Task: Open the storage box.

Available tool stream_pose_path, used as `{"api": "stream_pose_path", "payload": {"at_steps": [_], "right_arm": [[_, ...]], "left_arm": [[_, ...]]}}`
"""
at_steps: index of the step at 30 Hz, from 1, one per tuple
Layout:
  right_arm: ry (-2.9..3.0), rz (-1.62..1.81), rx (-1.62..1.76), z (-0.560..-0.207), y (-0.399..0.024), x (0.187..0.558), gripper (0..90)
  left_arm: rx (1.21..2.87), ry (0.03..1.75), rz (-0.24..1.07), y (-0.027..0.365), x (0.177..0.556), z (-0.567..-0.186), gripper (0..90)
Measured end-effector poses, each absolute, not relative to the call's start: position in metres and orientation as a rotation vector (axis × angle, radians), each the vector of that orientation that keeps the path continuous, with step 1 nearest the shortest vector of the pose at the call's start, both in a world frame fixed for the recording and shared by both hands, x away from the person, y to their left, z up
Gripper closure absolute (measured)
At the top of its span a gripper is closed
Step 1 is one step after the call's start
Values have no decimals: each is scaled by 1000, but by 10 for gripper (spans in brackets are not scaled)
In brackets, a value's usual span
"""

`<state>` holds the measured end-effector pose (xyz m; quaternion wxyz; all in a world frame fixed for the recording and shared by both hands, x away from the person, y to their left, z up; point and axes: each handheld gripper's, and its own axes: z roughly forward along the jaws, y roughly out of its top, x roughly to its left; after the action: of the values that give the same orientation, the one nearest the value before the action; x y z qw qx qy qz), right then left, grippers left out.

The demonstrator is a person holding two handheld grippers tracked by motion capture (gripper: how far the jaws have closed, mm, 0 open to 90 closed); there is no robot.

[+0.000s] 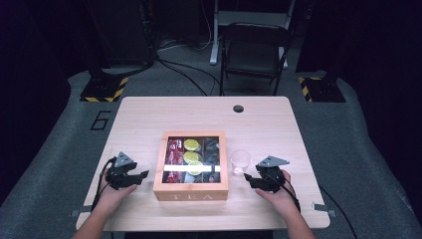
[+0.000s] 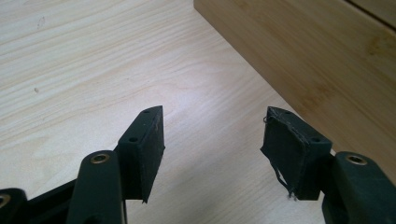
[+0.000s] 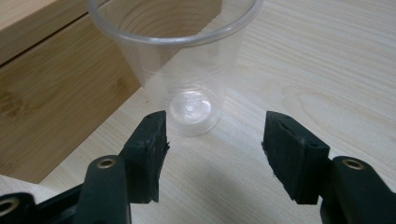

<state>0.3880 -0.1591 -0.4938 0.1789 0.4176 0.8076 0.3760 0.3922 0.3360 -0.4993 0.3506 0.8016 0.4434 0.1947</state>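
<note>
Start position: left gripper (image 1: pixel 141 175) and right gripper (image 1: pixel 250 177) both gape empty, flanking tea box (image 1: pixel 190 191); plastic cup (image 3: pixel 180 70) at right gripper's 12 o'clock, likely next grasp

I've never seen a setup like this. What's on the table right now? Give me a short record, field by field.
surface: light wooden table
centre item: wooden box marked TEA with a clear lid, closed
box contents: red packets on the left, yellow-green round pieces in the middle, dark items on the right
beside box: clear plastic cup, upright and empty, to the box's right
left gripper: jaws open, holding nothing, next to the box's left side
right gripper: jaws open, holding nothing, facing the cup without touching it
beyond table: black folding chair
</note>
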Motion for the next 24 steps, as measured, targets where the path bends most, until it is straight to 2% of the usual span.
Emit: {"api": "stream_pose_path", "payload": {"at_steps": [7, 17, 24], "right_arm": [[2279, 1058, 1149, -490, -158, 388, 406], [2284, 1065, 1148, -488, -157, 386, 398], [2296, 1079, 1134, -485, -156, 385, 403]], "left_arm": [[2044, 1149, 468, 339, 391, -496, 466], [1999, 1157, 469, 342, 389, -491, 510], [2008, 1143, 455, 343, 387, -486, 454]]}}
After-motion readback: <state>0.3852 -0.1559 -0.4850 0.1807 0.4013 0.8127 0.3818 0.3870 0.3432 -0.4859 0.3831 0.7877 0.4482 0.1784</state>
